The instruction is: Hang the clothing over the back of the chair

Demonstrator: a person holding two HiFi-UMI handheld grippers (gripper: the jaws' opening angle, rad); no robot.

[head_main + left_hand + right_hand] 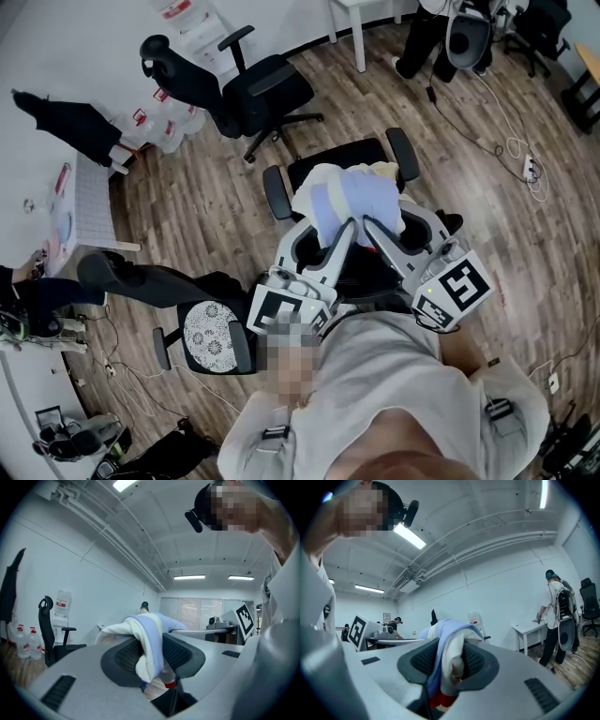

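Garment held over the chair, both hands level.
My left fingers point(123, 657) and right fingers point(477, 660) each pinch the white-and-blue garment point(349, 192); it bunches crosswise above the black office chair point(342, 153), dead ahead, equally near both.

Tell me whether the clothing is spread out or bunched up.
Bunched up. The clothing is a gathered lump, with folds pinched in the left gripper and the right gripper.

Left claw point(348, 226) and right claw point(368, 226) side by side — both level (tips nearly meeting), jaws clamped on clothing point(354, 192)
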